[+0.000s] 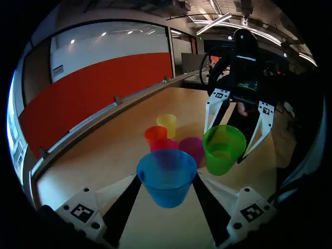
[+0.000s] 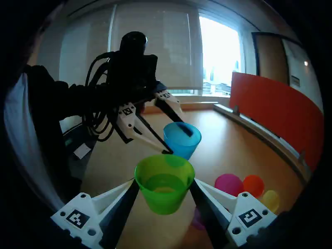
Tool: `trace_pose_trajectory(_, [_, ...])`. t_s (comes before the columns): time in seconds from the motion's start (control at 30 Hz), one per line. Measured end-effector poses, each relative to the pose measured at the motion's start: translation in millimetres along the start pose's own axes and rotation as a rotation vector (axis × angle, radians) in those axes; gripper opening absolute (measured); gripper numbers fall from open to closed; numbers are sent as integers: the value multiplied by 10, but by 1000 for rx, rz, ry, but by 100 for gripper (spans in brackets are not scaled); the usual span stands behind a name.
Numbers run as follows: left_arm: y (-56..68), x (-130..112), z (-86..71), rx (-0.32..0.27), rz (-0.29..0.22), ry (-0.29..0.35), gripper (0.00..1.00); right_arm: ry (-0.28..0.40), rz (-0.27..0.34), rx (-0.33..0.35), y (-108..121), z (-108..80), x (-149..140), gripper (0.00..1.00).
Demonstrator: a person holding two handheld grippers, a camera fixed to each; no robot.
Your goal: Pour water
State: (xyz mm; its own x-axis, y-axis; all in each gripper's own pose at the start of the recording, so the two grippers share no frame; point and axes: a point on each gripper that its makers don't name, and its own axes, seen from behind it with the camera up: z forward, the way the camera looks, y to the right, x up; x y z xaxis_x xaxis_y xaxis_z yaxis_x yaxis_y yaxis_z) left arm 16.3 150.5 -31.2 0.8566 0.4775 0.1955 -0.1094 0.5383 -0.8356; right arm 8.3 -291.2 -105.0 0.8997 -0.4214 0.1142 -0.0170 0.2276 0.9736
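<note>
Right gripper [image 2: 164, 184] is clamped on the green cup [image 2: 164, 197]: upright, looks part full of water. Left gripper [image 1: 167, 180] is clamped on the blue cup [image 1: 167, 191]: upright, looks empty. Both are held above the table [image 1: 124, 157]. Key relation, from the right gripper view: blue sits just beyond green, slightly right, rims near but apart. Pouring means tipping green forward over blue's rim. Loose cups [image 1: 157, 133] sit on the table below.

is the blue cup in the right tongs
No, the right tongs grip the green cup; the blue cup sits in the left tongs.
</note>
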Motion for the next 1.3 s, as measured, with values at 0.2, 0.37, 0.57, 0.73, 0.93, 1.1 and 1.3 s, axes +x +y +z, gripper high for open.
trace_pose_trajectory(0.2, [20,-113,49,-16,14,-31,86,-20,-2,10,-14,22,-51,88])
trace_pose_trajectory(0.37, [39,-169,98,-31,22,-48,86,-37,-10,14,-7,43,-116,88])
trace_pose_trajectory(0.57, [62,-230,144,-47,31,-71,86,-67,-20,23,-24,71,-210,88])
trace_pose_trajectory(0.73, [84,-278,180,-58,46,-88,86,-88,-26,31,-51,98,-281,88])
trace_pose_trajectory(0.93, [104,-328,217,-68,56,-102,86,-105,-23,37,-74,125,-357,88])
trace_pose_trajectory(1.1, [119,-357,242,-77,60,-112,86,-121,-26,38,-81,136,-430,88])
trace_pose_trajectory(1.3, [147,-413,277,-89,70,-133,86,-134,-21,44,-96,152,-511,88])
